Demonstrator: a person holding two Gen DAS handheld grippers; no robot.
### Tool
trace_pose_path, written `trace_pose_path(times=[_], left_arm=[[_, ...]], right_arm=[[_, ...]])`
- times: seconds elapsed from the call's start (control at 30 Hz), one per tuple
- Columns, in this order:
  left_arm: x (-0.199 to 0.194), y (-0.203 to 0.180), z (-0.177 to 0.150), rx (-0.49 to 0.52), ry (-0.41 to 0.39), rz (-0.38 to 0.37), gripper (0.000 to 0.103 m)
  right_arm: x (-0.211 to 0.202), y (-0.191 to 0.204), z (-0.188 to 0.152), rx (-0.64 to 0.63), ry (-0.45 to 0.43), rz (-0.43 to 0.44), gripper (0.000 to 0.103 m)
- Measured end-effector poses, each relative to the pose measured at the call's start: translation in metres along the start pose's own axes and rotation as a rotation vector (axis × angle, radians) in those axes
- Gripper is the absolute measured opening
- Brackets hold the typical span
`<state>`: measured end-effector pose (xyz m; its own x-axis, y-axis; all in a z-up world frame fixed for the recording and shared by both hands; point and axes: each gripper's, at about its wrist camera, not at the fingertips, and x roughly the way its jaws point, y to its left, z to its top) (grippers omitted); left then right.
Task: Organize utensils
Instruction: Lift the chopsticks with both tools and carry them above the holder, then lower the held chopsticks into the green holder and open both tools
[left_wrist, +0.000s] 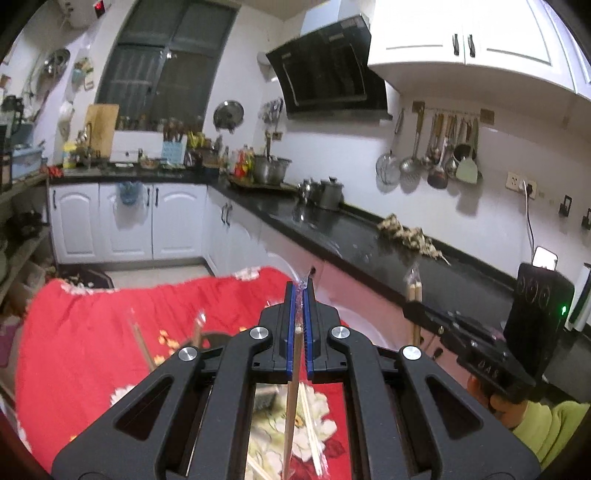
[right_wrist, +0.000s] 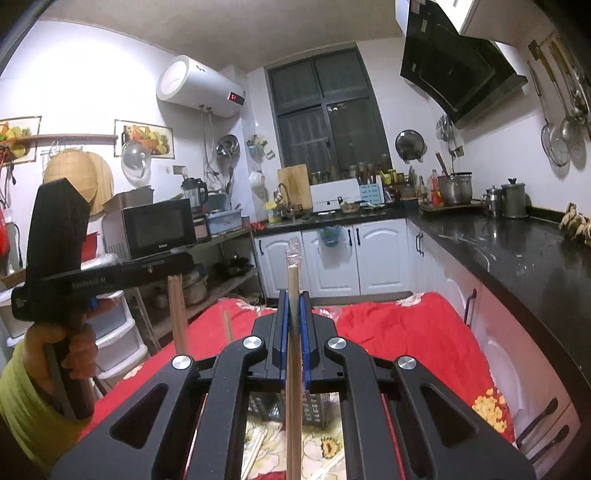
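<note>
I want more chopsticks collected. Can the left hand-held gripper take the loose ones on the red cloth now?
Probably not: the left hand-held gripper is shut on wrapped chopsticks; the loose chopsticks lie below it.

Kitchen interior under artificial light: dark barred window on the far white wall; L-shaped black countertop over white cabinets; black range hood; cylindrical water heater; microwave on what appears to be open shelving; pale tiled floor
</note>
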<state>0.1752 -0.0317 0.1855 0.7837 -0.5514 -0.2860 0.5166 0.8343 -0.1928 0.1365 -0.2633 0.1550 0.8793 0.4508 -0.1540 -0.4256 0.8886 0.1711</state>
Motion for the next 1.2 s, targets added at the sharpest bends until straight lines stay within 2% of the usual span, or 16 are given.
trace_pose_path(times=[0.43, 0.63, 0.83, 1.2], left_arm=[[0.004, 0.018, 0.038, 0.012, -0.087, 0.091, 0.002], [0.008, 0.033, 0.049, -0.003, -0.124, 0.118, 0.002], [0.013, 0.050, 0.052, -0.017, -0.139, 0.157, 0.002], [0.027, 0.071, 0.043, -0.016, -0.146, 0.212, 0.002]], right_arm=[[0.020, 0.010, 0.027, -0.035, -0.101, 0.034, 0.006], [0.043, 0.004, 0.042, -0.013, -0.114, 0.005, 0.006], [0.062, 0.002, 0.054, -0.015, -0.133, -0.006, 0.006], [0.098, 0.004, 0.057, -0.020, -0.140, 0.013, 0.006]])
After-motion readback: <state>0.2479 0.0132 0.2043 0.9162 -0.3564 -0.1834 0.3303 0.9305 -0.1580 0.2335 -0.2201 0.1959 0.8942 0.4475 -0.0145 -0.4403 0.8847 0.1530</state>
